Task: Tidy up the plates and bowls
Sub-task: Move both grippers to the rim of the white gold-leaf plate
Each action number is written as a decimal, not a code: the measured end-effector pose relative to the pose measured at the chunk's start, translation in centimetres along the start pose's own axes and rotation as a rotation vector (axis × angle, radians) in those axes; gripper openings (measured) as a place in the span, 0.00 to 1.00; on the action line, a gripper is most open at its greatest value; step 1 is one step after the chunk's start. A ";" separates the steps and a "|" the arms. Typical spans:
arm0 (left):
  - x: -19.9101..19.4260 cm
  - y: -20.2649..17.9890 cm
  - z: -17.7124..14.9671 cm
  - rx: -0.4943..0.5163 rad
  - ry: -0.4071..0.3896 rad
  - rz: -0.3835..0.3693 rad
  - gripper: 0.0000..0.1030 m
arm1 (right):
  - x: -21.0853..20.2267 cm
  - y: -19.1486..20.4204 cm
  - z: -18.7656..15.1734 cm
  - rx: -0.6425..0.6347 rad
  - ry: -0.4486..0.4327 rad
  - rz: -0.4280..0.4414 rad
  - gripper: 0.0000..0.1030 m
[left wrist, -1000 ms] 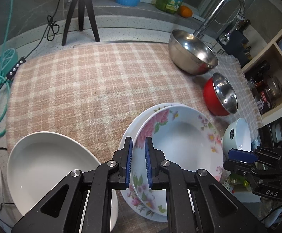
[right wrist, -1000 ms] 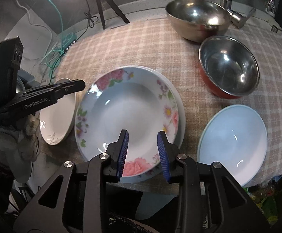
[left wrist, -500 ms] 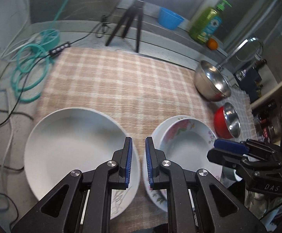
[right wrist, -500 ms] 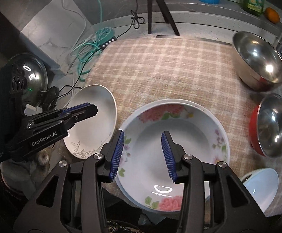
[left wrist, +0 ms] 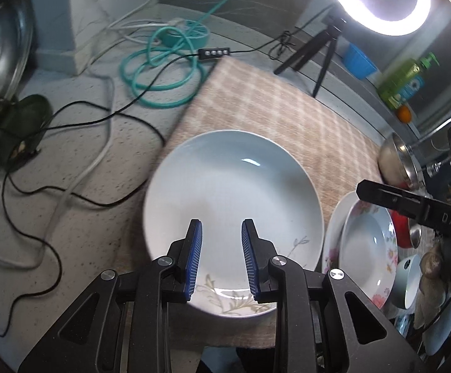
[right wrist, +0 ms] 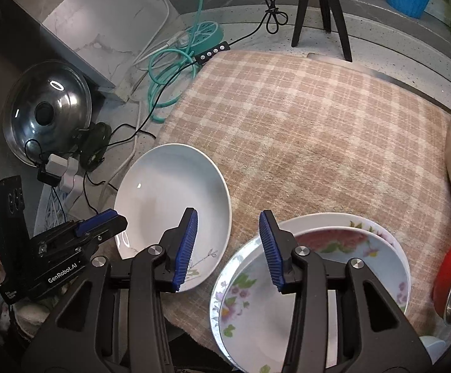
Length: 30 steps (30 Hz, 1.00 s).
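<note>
A checked beige cloth (right wrist: 318, 130) covers most of the speckled grey desk (left wrist: 70, 143), with a teal cable coil (left wrist: 163, 71) and a tripod (right wrist: 318, 9) at its far side. The left tool (left wrist: 220, 256) hangs over the near rim of the white plate (left wrist: 231, 192) at the cloth's left edge, its jaws opening with nothing gripped between them. The right tool (right wrist: 228, 245) is part open and empty, above the gap between that plate and the stacked floral plates (right wrist: 334, 279) just beside it.
</note>
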<state>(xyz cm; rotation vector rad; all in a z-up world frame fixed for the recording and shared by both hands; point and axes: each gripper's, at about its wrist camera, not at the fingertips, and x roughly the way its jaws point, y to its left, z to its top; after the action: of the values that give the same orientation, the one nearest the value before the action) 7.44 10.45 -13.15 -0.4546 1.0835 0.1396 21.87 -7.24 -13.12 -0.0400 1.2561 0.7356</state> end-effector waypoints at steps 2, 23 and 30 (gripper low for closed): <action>-0.1 0.5 0.0 -0.029 -0.008 0.004 0.24 | 0.4 0.2 0.7 -0.002 0.005 0.002 0.42; -0.1 4.2 0.6 -0.130 -0.016 0.003 0.24 | 3.9 2.0 4.8 -0.044 0.057 0.034 0.42; -0.3 4.0 1.1 -0.103 0.011 -0.042 0.24 | 3.4 2.5 4.6 -0.100 0.061 0.044 0.42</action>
<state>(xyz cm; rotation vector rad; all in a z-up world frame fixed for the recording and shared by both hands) 6.88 14.49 -13.64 -0.5706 1.0805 0.1561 24.87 -1.79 -13.58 -0.1178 1.2811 0.8398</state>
